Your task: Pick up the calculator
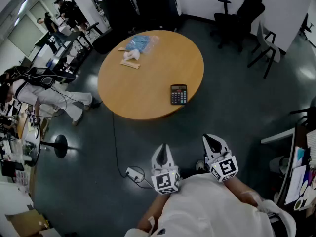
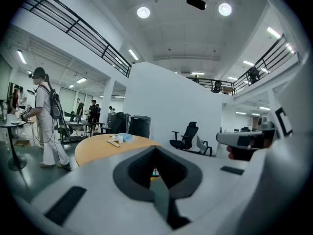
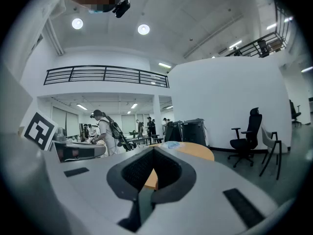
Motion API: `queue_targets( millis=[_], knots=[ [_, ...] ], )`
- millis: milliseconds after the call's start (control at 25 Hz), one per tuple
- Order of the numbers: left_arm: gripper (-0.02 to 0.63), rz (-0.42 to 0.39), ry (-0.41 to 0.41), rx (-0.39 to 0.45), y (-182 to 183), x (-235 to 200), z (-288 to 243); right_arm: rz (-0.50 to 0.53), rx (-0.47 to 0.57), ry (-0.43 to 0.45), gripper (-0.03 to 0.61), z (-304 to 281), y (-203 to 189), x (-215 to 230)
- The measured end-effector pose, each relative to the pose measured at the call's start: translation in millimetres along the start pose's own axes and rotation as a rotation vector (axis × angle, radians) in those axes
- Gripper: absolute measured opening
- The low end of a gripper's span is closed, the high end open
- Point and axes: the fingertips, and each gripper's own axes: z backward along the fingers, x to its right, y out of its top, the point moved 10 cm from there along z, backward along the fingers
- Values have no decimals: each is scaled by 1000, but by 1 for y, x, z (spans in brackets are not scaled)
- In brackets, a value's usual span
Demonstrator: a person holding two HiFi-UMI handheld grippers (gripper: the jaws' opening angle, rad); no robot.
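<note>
A dark calculator [image 1: 178,94] lies flat near the right front edge of the round wooden table [image 1: 143,90]. My left gripper [image 1: 163,149] and right gripper [image 1: 212,141] hang side by side over the dark floor, close to my body and well short of the table. Both point toward the table with their jaws closed tip to tip and nothing between them. In the left gripper view a sliver of the calculator [image 2: 154,172] shows through the hollow behind the closed tips of that gripper [image 2: 155,151]. The right gripper [image 3: 153,151] faces the table [image 3: 195,151] edge.
A blue plastic bag [image 1: 140,42] and a small white and wooden item [image 1: 131,60] lie at the table's far side. A power strip [image 1: 133,173] and cable lie on the floor by my left. Office chairs [image 1: 242,19] stand far right, a person [image 1: 44,95] at left.
</note>
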Motion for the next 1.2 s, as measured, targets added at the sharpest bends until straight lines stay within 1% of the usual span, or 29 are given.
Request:
queue_targets(
  millis=[560,880,1040,1200],
  knots=[
    [7,4,-1,-3,0,-1,-8,6,0,2,14,-7,-3,5],
    [6,3,-3,-3,-1,6,-16,-23,10,36,14,-6,-6,13],
    [6,24,7,-28,-11,20,-12,-29,-20,58,14,1,-9,22],
    [6,31,28,-48,-13,33,-16,-35,-30,96,14,-2,-13,35]
  ],
)
